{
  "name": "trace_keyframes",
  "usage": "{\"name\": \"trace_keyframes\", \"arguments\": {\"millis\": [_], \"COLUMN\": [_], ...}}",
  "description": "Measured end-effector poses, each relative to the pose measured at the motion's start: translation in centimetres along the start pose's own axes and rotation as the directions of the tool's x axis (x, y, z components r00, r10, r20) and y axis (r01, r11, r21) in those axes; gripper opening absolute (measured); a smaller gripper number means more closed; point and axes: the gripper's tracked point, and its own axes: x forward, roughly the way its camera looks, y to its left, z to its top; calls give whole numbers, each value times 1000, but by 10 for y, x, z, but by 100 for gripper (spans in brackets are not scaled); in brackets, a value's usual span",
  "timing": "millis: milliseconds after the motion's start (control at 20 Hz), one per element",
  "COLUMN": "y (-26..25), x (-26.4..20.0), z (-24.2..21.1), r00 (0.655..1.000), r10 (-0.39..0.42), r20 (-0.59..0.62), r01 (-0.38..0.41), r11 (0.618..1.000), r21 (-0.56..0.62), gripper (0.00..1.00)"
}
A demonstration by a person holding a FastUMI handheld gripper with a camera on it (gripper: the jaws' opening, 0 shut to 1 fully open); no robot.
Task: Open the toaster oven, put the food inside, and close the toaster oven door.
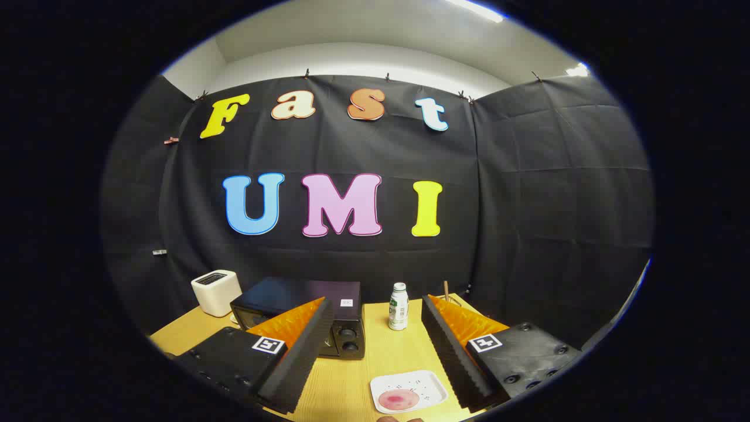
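Observation:
A black toaster oven (304,313) stands on the wooden table (375,346), partly behind my left finger, its door shut and its two knobs showing beside that finger. A white tray (430,384) lies between my fingers, close to the right one, with a round pink piece of food (398,401) on it. My gripper (378,319) is open, held above the table, with nothing between the fingers. The oven is just ahead and left; the tray is below and nearer.
A white pop-up toaster (215,291) sits at the table's back left, beside the oven. A small white bottle with a green label (398,306) stands upright behind the tray. A thin wooden stick (446,290) rises behind my right finger.

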Motion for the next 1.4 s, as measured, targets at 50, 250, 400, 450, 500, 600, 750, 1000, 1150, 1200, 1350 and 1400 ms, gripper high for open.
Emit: {"name": "trace_keyframes", "arguments": {"millis": [50,250,400,450,500,600,750,1000,1150,1200,1350,1400], "y": [2,9,14,16,18,23,29,44,55,60,74,81], "x": [1,2,3,2,2,2,1,4,11,16,31,36], "z": [1,-2,-3,-3,-3,-8,-12,-15,-26,-31,-38,-42], "r00": [1000,1000,1000,1000,1000,999,999,997,995,993,992,990], "r10": [3,14,18,20,23,31,41,65,76,80,83,87], "r20": [1,-9,-14,-14,-12,-18,-30,-36,-65,-81,-99,-106], "r01": [-3,-14,-17,-20,-23,-31,-41,-65,-76,-80,-84,-89], "r11": [1000,1000,1000,1000,1000,1000,999,998,997,997,996,996], "r21": [1,9,15,14,12,5,2,-7,-7,2,-6,-7], "gripper": [98,98,98,98,98,98,98,98,98,98,98,98]}}
